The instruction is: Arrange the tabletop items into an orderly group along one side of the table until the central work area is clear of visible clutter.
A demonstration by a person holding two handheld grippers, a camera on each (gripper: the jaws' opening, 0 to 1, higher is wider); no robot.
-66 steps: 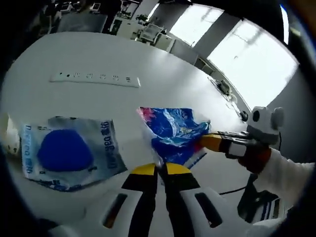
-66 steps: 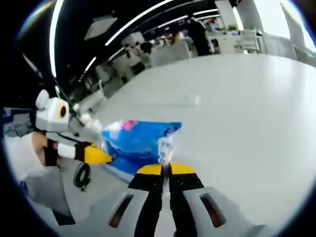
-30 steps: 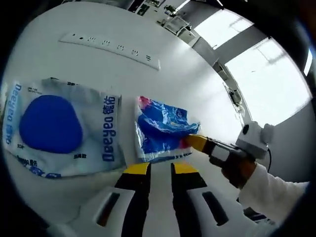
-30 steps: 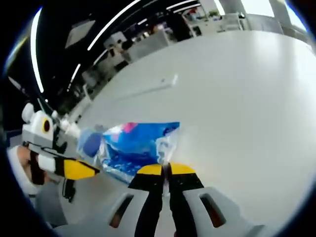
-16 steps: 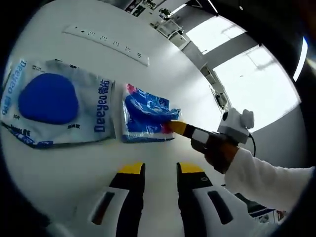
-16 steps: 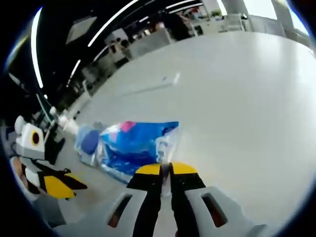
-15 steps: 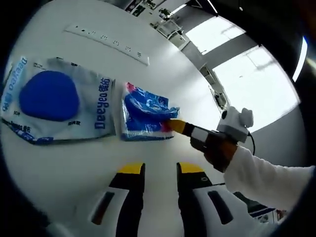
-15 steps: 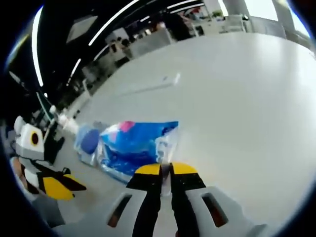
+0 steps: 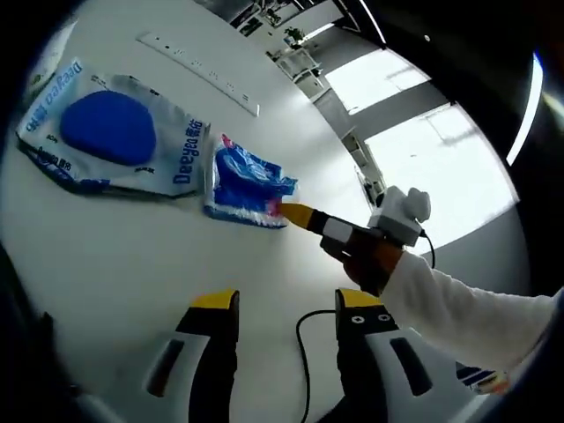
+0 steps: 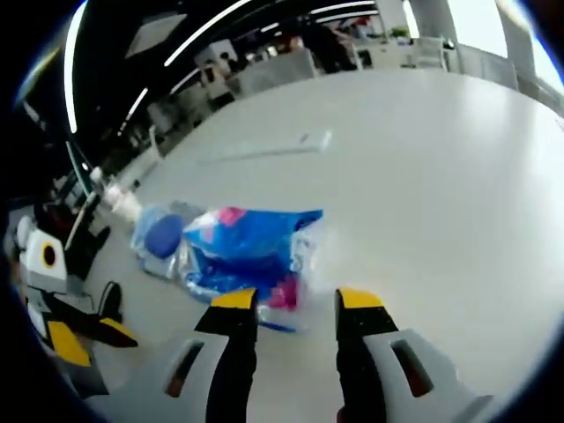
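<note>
Backing the right gripper (image 10: 295, 304) straight off looks wisest, since its jaws stand wide with the small blue packet (image 10: 251, 251) lying on the white table (image 10: 423, 176) just ahead, touching the larger Deeyeo packet (image 9: 110, 137) near one edge. The left gripper (image 9: 286, 308) is also spread wide, holding nothing. From the left gripper view, I cannot tell whether the right gripper's tips touch the wrapper; its print is unreadable.

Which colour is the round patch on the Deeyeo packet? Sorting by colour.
Solid blue, clearest in the left gripper view: Deeyeo packet.
</note>
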